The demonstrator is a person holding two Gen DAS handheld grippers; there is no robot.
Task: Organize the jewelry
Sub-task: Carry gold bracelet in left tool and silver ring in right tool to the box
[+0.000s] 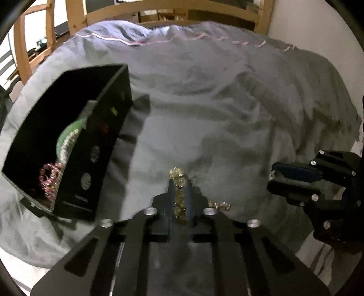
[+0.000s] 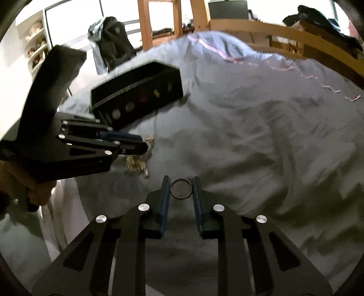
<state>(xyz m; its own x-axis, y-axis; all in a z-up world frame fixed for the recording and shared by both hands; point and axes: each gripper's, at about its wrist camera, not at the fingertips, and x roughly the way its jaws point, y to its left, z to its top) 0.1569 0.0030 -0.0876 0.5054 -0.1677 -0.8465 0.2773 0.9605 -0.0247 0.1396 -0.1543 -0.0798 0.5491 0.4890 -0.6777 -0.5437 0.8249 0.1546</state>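
In the lower centre of the left wrist view, the left gripper (image 1: 179, 182) has its two fingers pressed together on a gold chain (image 1: 180, 198). The chain runs lengthwise between the pads, its long axis pointing up the frame, with a small bunch of links poking out past the tips and a loose end (image 1: 220, 205) lying on the grey duvet (image 1: 227, 109) just right of the fingers. In the right wrist view the same gripper (image 2: 145, 144) enters from the left edge, and the chain's slack (image 2: 137, 165) dangles beneath it onto the bedding.

The right gripper (image 2: 181, 184), at lower centre of its own view, is spread apart. A plain metal ring (image 2: 181, 188) sits between the fingertips with its opening facing the camera; the left pad looks near or touching, the right pad shows a small gap. In the left wrist view this gripper (image 1: 273, 179) appears at the right edge.

At the left of the left wrist frame sits an open black jewelry box (image 1: 109, 136), tilted on the duvet. Inside, a pink beaded bracelet (image 1: 50, 179) lies at the near end, beside a silvery beaded piece (image 1: 67, 145) resting against a green pad (image 1: 70, 132).

A wooden bed frame (image 1: 173, 11) crosses the top.
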